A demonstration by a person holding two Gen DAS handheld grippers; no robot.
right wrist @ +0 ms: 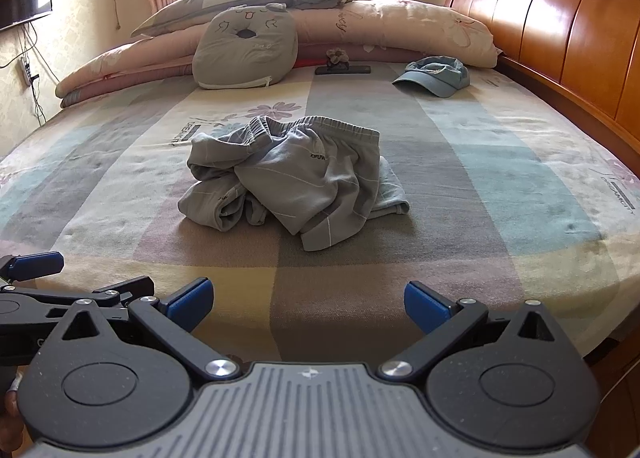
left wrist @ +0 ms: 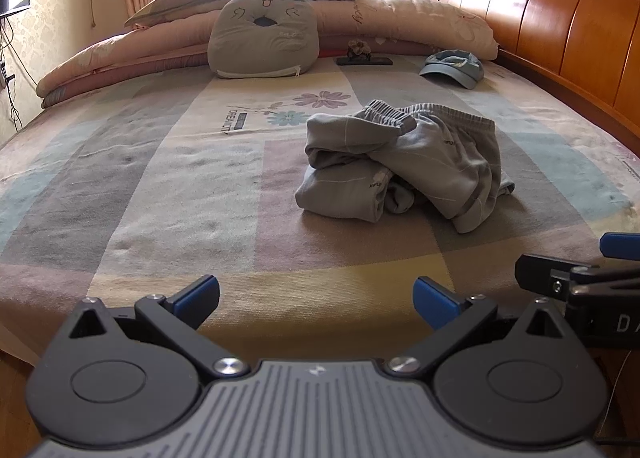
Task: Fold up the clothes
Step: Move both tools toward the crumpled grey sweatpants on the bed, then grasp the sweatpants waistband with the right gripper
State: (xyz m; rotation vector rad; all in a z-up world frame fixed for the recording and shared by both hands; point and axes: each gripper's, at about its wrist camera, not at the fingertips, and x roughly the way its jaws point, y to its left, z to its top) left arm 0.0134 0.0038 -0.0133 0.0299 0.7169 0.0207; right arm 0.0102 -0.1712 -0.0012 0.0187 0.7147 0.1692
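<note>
A crumpled pair of grey pants (left wrist: 404, 162) lies in a heap near the middle of the bed, its elastic waistband (left wrist: 394, 112) on the far side. In the right wrist view the same grey pants (right wrist: 292, 178) sit straight ahead. My left gripper (left wrist: 316, 300) is open over the bed's near edge, well short of the pants, nothing between its blue pads. My right gripper (right wrist: 308, 302) is open too, likewise short of the heap and holding nothing. Each gripper shows at the edge of the other's view, side by side.
The patchwork bedsheet (left wrist: 160, 186) spreads around the heap. A blue cap (left wrist: 454, 68) lies at the far right, a dark flat object (left wrist: 364, 61) and a grey face cushion (left wrist: 262, 40) sit by rolled quilts (left wrist: 420, 22). The wooden headboard (left wrist: 560, 18) runs along the right.
</note>
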